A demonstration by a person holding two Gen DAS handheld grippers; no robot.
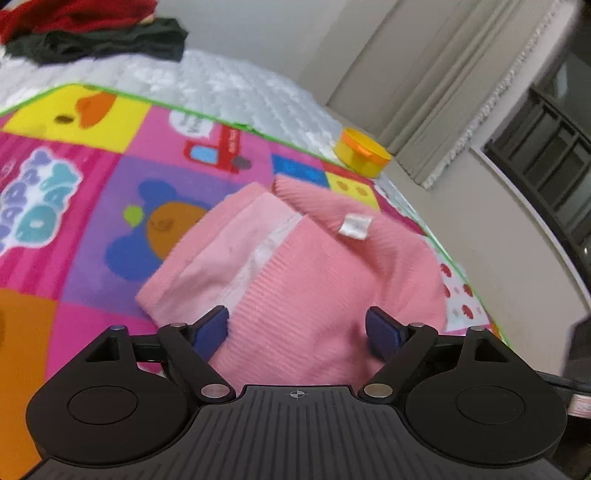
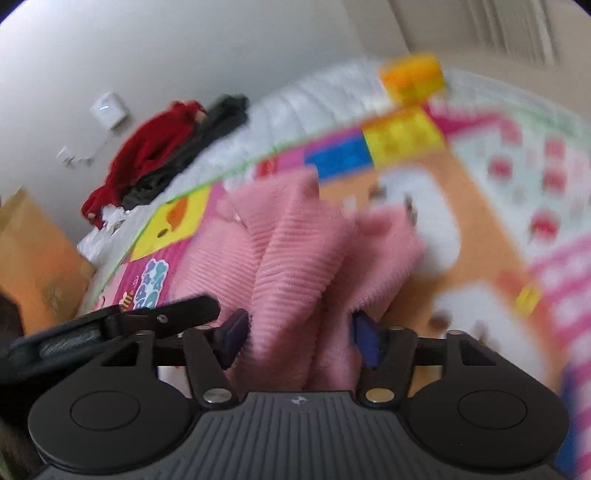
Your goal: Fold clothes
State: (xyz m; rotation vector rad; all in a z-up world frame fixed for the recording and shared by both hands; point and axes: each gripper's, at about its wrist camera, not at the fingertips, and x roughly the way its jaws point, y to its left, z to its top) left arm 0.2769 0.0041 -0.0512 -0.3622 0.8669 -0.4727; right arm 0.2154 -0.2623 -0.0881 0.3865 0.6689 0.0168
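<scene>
A pink ribbed sweater (image 1: 317, 266) lies partly folded on a colourful play mat (image 1: 110, 177), its pale lining and a white label (image 1: 355, 225) showing. My left gripper (image 1: 297, 328) hovers low over the sweater's near edge. It is open, its blue pads (image 1: 212, 330) wide apart, and the knit passes under them. In the blurred right wrist view the sweater (image 2: 295, 258) is bunched into ridges and runs up between the fingers. My right gripper (image 2: 299, 339) is shut on that thick bundle, with a pad pressed against each side.
The mat covers a white quilted bed (image 1: 236, 85). A red garment (image 1: 74, 14) and a dark one (image 1: 110, 40) are piled at the far end. A yellow and orange tub (image 1: 362, 153) sits at the mat's edge. Curtains (image 1: 424, 85) and a wall lie beyond. A brown box (image 2: 33, 258) stands beside the bed.
</scene>
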